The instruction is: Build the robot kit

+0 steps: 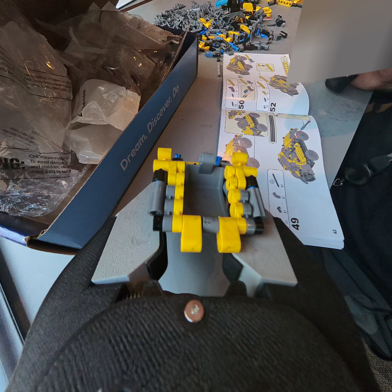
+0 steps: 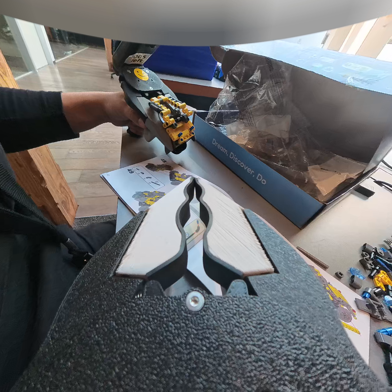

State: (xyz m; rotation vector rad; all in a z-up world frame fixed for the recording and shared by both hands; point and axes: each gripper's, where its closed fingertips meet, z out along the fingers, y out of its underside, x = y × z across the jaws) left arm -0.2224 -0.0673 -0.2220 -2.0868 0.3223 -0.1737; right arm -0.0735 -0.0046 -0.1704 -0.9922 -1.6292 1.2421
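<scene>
My left gripper (image 1: pixel 204 214) is shut on a small yellow and grey brick assembly (image 1: pixel 191 231) with black and blue pins, held above the table between the box and the booklet. In the right wrist view, the left gripper (image 2: pixel 169 135) shows farther off with the assembly (image 2: pixel 176 118) in its fingers and a hand (image 2: pixel 110 112) holding it. My right gripper (image 2: pixel 194 180) is shut and empty, its tips touching, above the open instruction booklet (image 2: pixel 137 182). The booklet (image 1: pixel 297 148) lies just right of the assembly.
An open blue cardboard box (image 1: pixel 148 137) full of clear plastic bags (image 1: pixel 42 106) stands at the left; it also shows in the right wrist view (image 2: pixel 254 176). Loose grey, yellow, blue and black parts (image 1: pixel 233 27) are heaped beyond the booklet, some (image 2: pixel 377 275) at the right. A wooden post (image 2: pixel 42 180) stands beside the table. The left gripper's tips are roughly 20 centimetres from the right gripper's.
</scene>
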